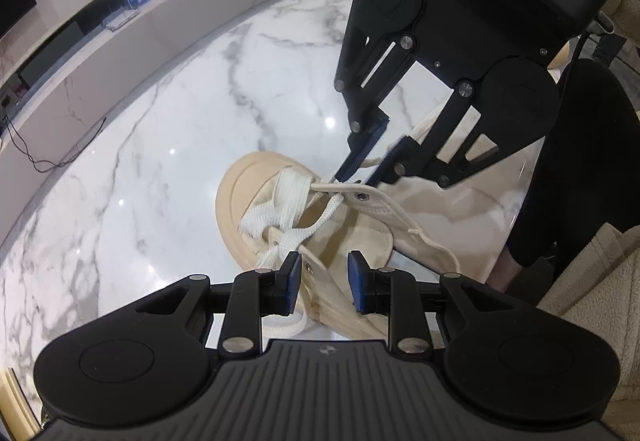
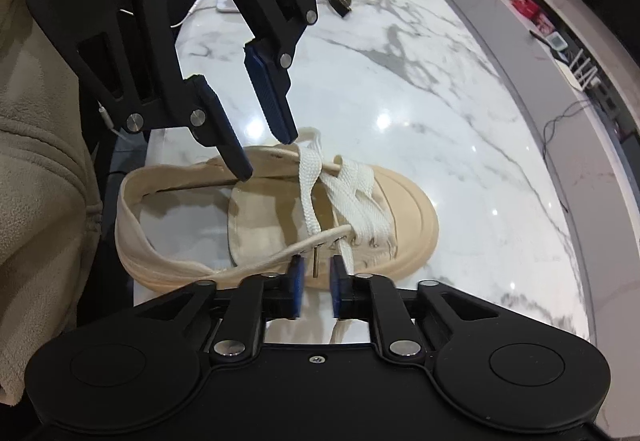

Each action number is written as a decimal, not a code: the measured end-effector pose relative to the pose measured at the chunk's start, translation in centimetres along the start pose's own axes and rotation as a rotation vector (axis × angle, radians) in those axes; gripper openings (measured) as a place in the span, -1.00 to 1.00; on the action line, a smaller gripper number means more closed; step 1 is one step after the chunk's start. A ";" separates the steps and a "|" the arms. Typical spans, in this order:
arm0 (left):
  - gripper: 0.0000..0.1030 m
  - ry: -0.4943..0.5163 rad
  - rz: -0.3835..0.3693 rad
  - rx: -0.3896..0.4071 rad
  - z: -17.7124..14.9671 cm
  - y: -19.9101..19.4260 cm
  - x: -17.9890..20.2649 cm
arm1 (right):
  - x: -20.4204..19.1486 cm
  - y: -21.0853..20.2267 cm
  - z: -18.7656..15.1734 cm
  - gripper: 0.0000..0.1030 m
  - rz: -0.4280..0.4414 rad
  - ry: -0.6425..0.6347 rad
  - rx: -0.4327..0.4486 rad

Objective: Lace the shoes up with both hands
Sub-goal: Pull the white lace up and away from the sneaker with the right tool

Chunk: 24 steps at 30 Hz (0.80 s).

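The beige shoe (image 2: pixel 280 217) lies on the marble bench (image 2: pixel 460 121), white lace (image 2: pixel 360 193) crossed over its toe end. The right hand-held gripper (image 2: pixel 316 283) pinches the lace's thin metal tip at the near eyelet row, fingers nearly together. The left hand-held gripper (image 2: pixel 269 157) stands partly open astride the far eyelet edge (image 1: pixel 320 273); whether it presses the canvas I cannot tell.

Both wrist views steeply down, close, sharing shoe (image 1: pixel 280 209).
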<state>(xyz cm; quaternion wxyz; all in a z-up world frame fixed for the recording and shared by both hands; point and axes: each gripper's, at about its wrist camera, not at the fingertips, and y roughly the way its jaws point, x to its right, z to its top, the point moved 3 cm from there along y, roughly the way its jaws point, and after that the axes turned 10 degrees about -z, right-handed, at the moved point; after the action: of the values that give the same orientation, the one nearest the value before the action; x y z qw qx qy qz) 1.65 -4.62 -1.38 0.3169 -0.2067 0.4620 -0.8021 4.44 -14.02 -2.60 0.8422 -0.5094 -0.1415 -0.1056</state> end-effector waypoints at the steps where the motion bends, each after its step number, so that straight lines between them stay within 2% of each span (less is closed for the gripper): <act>1: -0.53 -0.003 0.000 -0.001 -0.1 0.0 -0.1 | 0.0 0.0 0.1 -0.98 0.001 -0.004 0.000; 12: -0.53 -0.013 -0.002 0.025 -0.1 -0.3 -0.1 | 0.0 -0.7 -1.5 -0.98 -0.011 0.020 -0.067; 24: -0.53 -0.038 0.008 0.040 -0.2 -0.2 -0.2 | -0.6 -1.0 -9.3 -0.98 -0.010 0.165 -0.272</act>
<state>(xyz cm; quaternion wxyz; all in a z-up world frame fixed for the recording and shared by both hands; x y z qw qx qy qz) 1.67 -4.31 -1.32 0.3331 -0.2138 0.4405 -0.8058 4.73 -22.68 -6.10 0.7735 -0.6078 -0.0587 -0.1697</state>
